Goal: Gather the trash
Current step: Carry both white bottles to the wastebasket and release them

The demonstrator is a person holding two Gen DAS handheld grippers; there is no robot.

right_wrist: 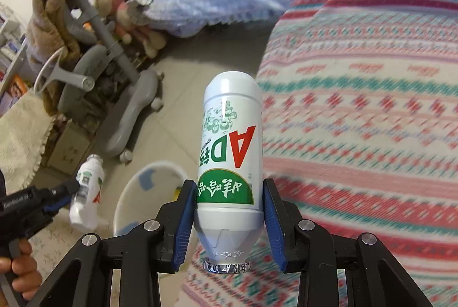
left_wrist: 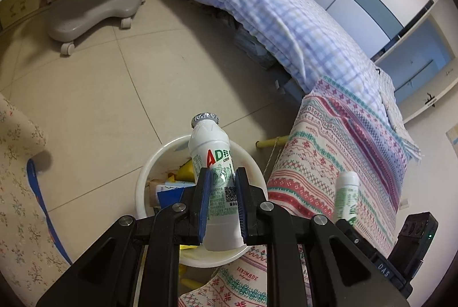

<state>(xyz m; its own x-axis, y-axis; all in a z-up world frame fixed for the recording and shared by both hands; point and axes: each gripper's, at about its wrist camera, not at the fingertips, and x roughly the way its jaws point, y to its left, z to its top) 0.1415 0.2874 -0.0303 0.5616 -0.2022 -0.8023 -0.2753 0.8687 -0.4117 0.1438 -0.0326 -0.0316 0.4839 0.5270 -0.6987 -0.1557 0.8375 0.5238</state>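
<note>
My left gripper (left_wrist: 222,178) is shut on a white AD drink bottle (left_wrist: 211,158), foil cap pointing away, held right over the white round trash bin (left_wrist: 143,181) on the floor. The bin holds yellow and blue scraps. My right gripper (right_wrist: 229,221) is shut on a second AD bottle (right_wrist: 229,146), held upside down with its foil cap toward the camera. In the right wrist view the left gripper (right_wrist: 71,189) and its bottle (right_wrist: 87,192) appear at the left, beside the blurred bin (right_wrist: 128,204). The right hand's bottle (left_wrist: 347,196) shows at the right of the left wrist view.
A bed with a patterned red-and-teal blanket (left_wrist: 337,164) and a blue checked quilt (left_wrist: 272,9) runs along the right. A grey wheeled chair base (left_wrist: 91,12) and plush toys (right_wrist: 114,1) stand at the far side. Floral fabric (left_wrist: 17,192) lies left. Tiled floor (left_wrist: 114,83) lies between.
</note>
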